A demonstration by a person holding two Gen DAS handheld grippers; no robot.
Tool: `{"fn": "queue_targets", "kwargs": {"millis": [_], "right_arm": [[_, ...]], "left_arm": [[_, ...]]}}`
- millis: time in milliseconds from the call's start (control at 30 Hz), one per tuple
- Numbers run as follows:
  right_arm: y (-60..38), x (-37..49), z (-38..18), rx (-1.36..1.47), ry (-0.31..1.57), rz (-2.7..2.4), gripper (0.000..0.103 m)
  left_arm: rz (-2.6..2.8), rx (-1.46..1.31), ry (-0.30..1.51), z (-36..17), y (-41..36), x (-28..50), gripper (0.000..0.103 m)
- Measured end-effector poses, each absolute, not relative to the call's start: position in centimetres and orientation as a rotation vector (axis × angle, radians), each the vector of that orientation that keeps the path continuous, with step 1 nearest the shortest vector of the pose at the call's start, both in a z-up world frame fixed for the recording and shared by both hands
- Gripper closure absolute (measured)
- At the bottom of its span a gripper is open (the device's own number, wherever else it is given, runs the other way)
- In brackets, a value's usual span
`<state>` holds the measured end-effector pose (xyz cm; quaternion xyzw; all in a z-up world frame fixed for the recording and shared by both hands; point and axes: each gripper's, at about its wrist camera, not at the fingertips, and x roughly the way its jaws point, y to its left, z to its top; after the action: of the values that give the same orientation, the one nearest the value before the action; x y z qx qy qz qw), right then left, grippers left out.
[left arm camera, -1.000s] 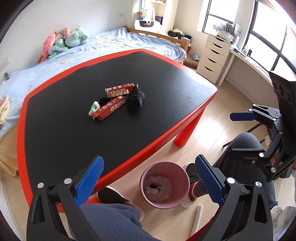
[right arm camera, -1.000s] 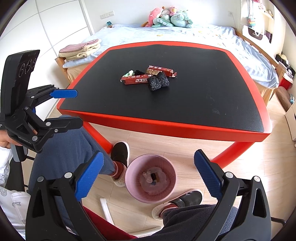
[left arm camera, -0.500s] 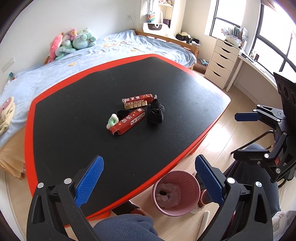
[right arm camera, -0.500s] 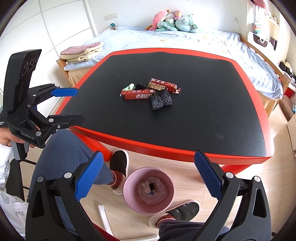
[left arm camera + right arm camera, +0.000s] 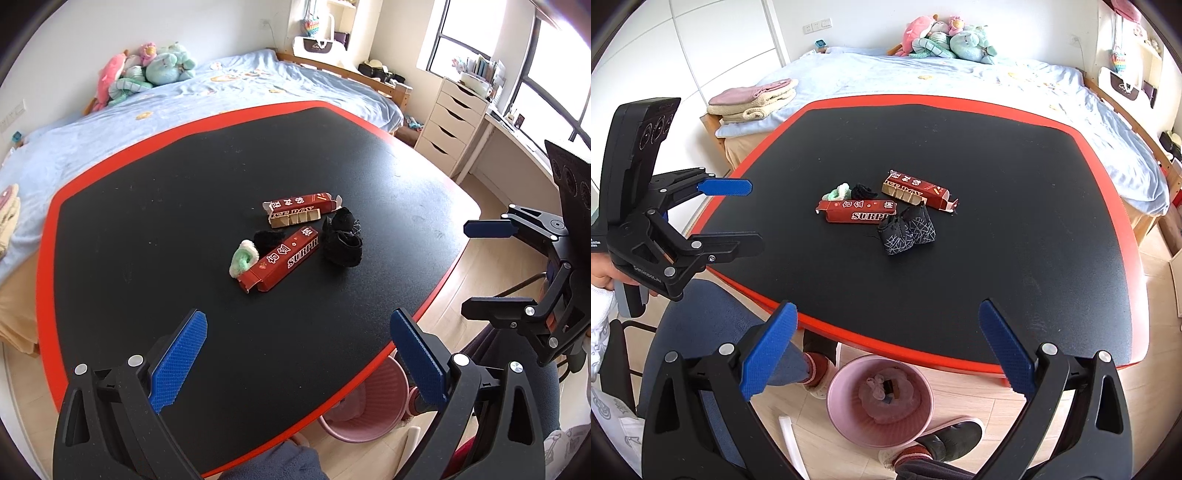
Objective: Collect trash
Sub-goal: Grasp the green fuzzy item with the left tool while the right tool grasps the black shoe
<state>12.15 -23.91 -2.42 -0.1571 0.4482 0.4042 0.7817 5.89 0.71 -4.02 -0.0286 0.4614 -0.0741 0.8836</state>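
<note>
Left gripper and right gripper: jaws spread wide, both empty, held over the near edge of the table. Pink bin stands on the floor below that edge, holding scraps. Toward the table's centre lie a red "SURPRISE" carton, black crumpled wad, green-white scrap and second red carton, clustered together.
</note>
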Motion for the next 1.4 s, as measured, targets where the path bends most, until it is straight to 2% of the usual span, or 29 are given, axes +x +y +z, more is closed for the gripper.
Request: {"fn": "queue_targets", "kwargs": {"millis": [800, 1000, 1067, 1133, 1300, 1400], "right_arm": [[-19.3, 18.2, -6.8, -0.367, 1.011, 0.894, 0.006], [-18.8, 18.9, -7.2, -0.360, 0.991, 0.908, 0.007], [-18.6, 19.0, -7.4, -0.363, 0.986, 0.909, 0.013], [-18.3, 19.2, -7.6, -0.367, 0.986, 0.908, 0.020], [-17.7, 19.4, -7.9, -0.368, 0.980, 0.917, 0.022], [-17.2, 19.6, -8.2, -0.380, 0.984, 0.918, 0.031]], "left_arm": [[-0.074, -0.114, 1.006, -8.0, 4.6, 12.6, 0.009], [-0.066, -0.129, 1.025, -8.8, 5.2, 13.6, 0.029], [-0.070, -0.132, 1.028, -9.1, 5.2, 13.7, 0.033], [-0.073, -0.129, 1.033, -9.3, 5.2, 13.7, 0.044], [-0.080, -0.129, 1.035, -9.6, 5.2, 13.6, 0.056], [-0.083, -0.125, 1.039, -9.6, 5.2, 13.4, 0.065]]}}
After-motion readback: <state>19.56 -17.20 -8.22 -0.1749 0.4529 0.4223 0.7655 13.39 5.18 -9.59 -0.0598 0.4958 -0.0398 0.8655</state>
